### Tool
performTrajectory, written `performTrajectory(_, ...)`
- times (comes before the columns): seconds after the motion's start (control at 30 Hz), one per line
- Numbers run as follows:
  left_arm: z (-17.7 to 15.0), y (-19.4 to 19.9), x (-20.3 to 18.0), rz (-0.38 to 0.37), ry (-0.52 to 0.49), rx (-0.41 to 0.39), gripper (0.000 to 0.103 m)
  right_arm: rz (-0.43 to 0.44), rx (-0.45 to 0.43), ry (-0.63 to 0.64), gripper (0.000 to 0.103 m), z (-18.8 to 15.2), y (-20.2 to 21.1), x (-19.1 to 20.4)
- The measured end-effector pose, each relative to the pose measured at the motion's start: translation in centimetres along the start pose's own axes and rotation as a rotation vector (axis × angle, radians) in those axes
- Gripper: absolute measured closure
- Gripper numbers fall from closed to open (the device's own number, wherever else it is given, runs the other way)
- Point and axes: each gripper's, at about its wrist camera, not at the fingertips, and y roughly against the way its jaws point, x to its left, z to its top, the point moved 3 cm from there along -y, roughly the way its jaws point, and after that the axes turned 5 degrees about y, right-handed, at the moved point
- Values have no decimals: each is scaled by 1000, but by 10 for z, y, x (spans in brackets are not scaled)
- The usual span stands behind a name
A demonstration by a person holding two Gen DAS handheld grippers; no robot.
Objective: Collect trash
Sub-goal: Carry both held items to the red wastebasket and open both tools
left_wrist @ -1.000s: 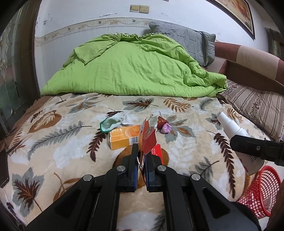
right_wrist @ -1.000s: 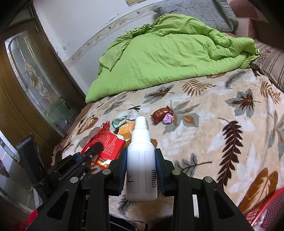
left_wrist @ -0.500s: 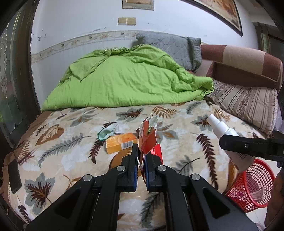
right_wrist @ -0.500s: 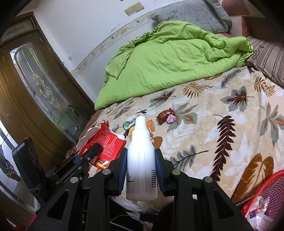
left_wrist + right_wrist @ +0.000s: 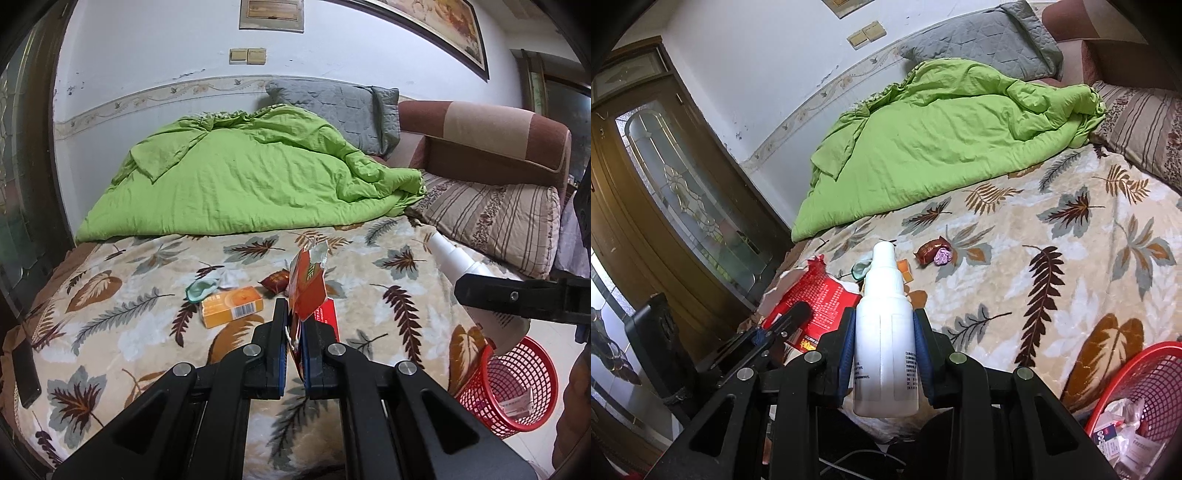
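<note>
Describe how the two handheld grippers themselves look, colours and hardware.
Both the left gripper and the right gripper have matte black angular plastic arms joined by round silver bolts, ending in two flat fingers lined with blue pads. No cables, sleeves or markings show on them.

red wrapper (image 5: 812,295) print, bottle (image 5: 886,354) label, illegible
</note>
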Motion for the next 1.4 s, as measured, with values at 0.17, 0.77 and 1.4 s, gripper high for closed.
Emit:
performTrajectory(0.17, 1, -4, -6, -25, 6, 9, 97, -11, 0, -3, 70, -1, 8, -6)
performTrajectory(0.77, -13, -38, -152, -436, -161, 206, 97, -297, -79, -292, 70, -51, 131, -153)
performTrajectory(1.4, -53, -55, -255, -649, -251, 404, 50, -415, -14, -419, 51, -93, 161, -222)
